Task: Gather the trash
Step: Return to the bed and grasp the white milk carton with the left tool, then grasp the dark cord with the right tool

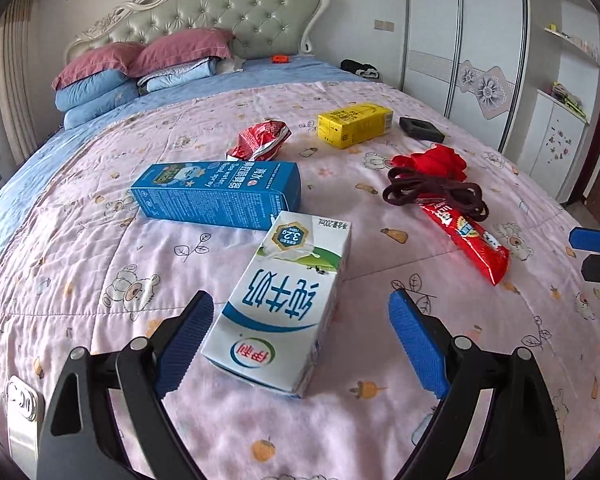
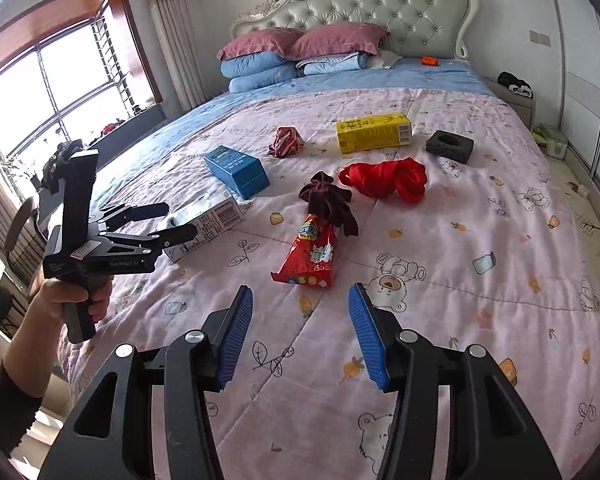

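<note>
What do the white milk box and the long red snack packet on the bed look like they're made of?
Milk box: probably coated paperboard, with crisp folded edges and a smooth printed face. Red snack packet: seemingly thin plastic film, glossy and wrinkled, with a crimped end.

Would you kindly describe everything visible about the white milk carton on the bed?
The milk carton is a white paperboard box with blue characters, a green band and a red-green logo. It lies flat on the pink quilt, between the open left gripper fingers, its far end close to the blue box.
</note>
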`<action>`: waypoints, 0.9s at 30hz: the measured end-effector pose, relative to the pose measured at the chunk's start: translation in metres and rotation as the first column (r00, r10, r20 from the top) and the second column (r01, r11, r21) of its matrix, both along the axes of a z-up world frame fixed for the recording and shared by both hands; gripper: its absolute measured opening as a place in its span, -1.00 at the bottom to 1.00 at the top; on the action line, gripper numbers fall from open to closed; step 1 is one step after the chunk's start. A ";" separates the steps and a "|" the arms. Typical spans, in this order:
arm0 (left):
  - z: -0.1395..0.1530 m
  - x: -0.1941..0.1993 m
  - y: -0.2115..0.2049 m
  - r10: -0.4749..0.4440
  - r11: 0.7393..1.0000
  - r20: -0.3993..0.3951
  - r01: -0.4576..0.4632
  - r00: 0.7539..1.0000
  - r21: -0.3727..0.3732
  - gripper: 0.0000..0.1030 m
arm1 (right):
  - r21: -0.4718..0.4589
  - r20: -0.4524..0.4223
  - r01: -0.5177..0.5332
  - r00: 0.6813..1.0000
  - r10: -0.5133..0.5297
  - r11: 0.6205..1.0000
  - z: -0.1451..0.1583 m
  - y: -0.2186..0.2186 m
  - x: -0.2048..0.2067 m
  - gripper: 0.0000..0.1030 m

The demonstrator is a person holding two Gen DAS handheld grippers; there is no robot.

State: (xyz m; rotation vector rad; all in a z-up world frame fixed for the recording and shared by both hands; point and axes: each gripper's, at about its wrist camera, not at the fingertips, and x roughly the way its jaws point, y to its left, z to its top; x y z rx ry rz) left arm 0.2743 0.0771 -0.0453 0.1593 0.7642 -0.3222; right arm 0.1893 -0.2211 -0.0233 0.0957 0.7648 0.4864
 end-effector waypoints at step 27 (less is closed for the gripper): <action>-0.032 0.039 -0.005 -0.045 0.998 -0.096 0.040 0.994 -0.053 0.09 | 0.021 -0.180 0.055 0.982 -0.050 0.998 -0.038 0.025 0.139 -0.32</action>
